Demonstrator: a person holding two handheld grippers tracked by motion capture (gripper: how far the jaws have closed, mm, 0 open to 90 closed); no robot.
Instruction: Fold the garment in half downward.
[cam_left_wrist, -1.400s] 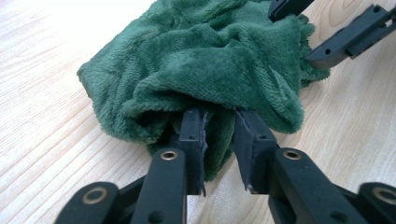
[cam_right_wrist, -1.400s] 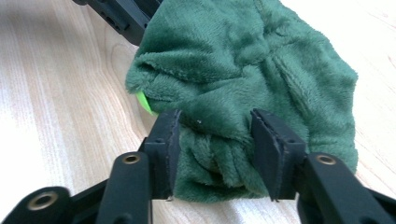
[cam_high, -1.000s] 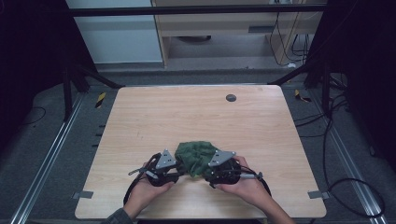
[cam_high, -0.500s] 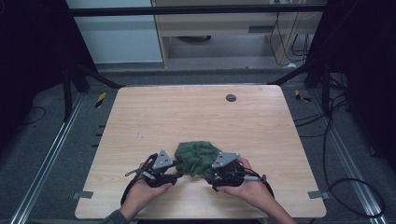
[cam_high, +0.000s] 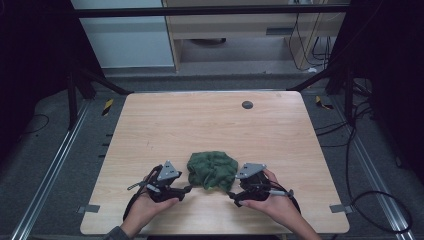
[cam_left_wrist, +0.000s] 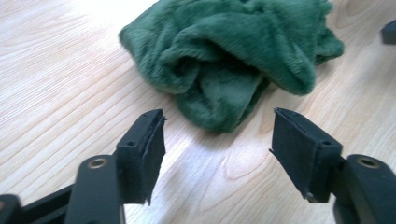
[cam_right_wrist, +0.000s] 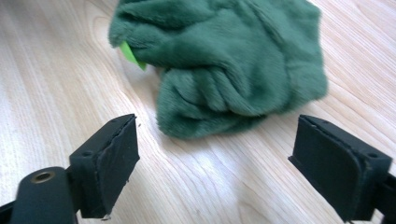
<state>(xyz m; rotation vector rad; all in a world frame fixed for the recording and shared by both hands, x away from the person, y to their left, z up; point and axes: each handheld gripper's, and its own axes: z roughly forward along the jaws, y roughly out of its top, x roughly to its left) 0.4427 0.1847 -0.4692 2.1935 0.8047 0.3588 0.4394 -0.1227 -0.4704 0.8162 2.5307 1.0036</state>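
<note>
A crumpled green cloth (cam_high: 212, 170) lies on the wooden table (cam_high: 200, 125), a little below the middle of the high view, near the person's edge. The left gripper (cam_high: 186, 189) sits just to its lower left and the right gripper (cam_high: 231, 196) just to its lower right, each held in a hand that comes in from the bottom of the frame.

In the left gripper view the two black jaws stand wide apart with bare wood between them, and the cloth (cam_left_wrist: 233, 60) fills the upper middle, its nearest fold hanging just beyond the jaw tips. In the right gripper view the jaws are likewise spread and hold nothing; the cloth (cam_right_wrist: 224, 65) lies in the upper half, and a small bright green tag (cam_right_wrist: 130, 56) peeks out at its upper left edge.

The cloth looks plush, thick and light, so it should be soft and floppy, giving way under any push and sagging once lifted. It is unlikely to slip from rubbery pads, but a shallow pinch may catch only the pile or a single layer. The rounded folds nearest each gripper look like the best places to grip, taken deep enough to close on a full thickness of fabric.

A small dark disc (cam_high: 247, 104) sits on the table in the upper right, well apart from the cloth.
</note>
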